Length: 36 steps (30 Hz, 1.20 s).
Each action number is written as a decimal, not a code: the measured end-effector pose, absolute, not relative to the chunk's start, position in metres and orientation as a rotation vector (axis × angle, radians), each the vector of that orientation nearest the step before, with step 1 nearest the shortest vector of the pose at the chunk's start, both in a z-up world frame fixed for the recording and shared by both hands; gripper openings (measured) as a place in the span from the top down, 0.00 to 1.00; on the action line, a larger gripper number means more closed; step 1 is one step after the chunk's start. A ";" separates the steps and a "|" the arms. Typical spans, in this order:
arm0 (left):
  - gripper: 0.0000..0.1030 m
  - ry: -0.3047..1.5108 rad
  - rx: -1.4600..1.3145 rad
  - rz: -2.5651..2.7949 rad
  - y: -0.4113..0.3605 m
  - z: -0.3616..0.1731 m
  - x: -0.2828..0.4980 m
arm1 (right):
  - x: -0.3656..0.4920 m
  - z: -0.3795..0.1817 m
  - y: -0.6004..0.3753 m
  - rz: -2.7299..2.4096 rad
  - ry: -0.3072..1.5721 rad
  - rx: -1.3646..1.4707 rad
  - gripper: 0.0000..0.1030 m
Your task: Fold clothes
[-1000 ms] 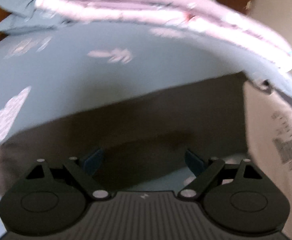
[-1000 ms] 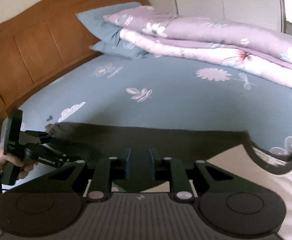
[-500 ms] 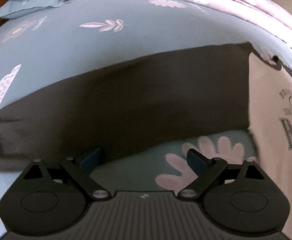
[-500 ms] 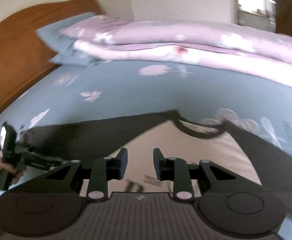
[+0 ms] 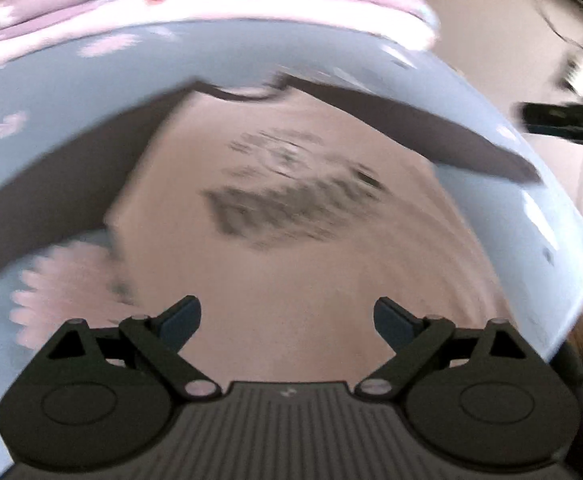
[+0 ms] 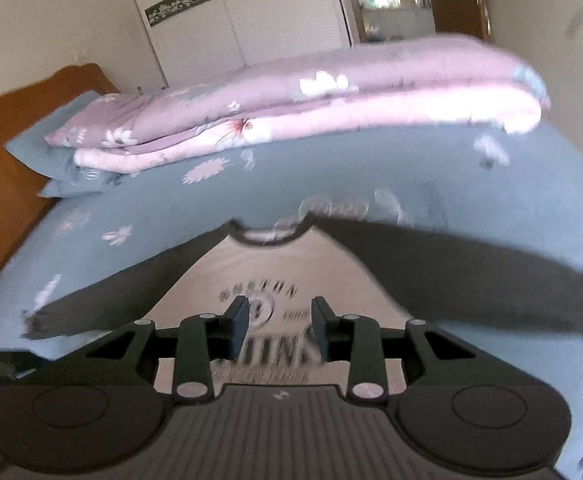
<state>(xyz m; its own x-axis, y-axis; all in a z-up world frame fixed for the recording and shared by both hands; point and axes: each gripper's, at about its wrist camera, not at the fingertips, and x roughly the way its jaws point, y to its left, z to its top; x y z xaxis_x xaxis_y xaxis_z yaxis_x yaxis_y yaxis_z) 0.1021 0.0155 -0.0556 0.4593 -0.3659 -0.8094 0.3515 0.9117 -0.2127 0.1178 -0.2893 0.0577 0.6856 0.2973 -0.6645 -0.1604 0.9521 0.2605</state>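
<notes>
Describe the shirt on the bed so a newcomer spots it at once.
Start at the blue floral bed with the folded pink quilt along its far side. Nearer lies the shirt, spread flat: pale pink body, dark sleeves and collar, dark chest print, the only garment there.

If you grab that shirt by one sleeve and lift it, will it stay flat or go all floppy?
Probably floppy: the shirt lies limp and flat on the bed sheet, so the rest would likely dangle. It looks thin, so probably light. Its dark sleeve might drag and bunch rather than slide neatly.
</notes>
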 end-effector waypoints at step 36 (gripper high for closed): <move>0.09 1.295 -0.432 -0.414 0.017 -0.138 0.020 | 0.031 -0.134 -0.313 0.267 1.201 0.590 0.59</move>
